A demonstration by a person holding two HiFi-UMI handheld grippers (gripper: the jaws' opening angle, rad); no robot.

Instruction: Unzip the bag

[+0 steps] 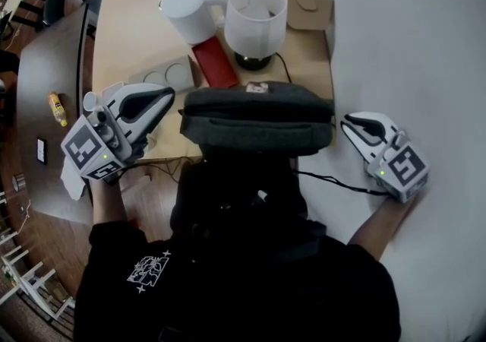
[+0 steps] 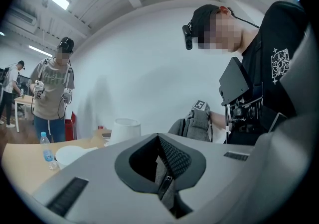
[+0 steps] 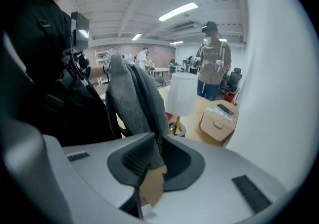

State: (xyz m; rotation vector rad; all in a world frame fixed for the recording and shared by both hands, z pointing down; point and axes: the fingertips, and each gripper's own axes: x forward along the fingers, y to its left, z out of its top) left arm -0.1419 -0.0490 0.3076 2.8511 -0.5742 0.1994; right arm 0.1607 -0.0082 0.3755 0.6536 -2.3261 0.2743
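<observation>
The bag [image 1: 258, 124] runs crosswise from left tool [image 1: 170, 99] to right tool [image 1: 348, 125]. The left is clamped on its end, seemingly at the zip pull [image 2: 166, 183]. The right stands spread, the other end loose between its jaws.

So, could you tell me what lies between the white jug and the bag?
A flat red case, lying on the table; the head view shows it.

The left claw [image 1: 168, 96] is clamped tight on the near end of the bag [image 1: 258, 116]. The right claw [image 1: 346, 125] has its jaws parted, with bag cloth loose between them. Both claws point inward, each on a bare forearm [image 1: 107, 201].
</observation>
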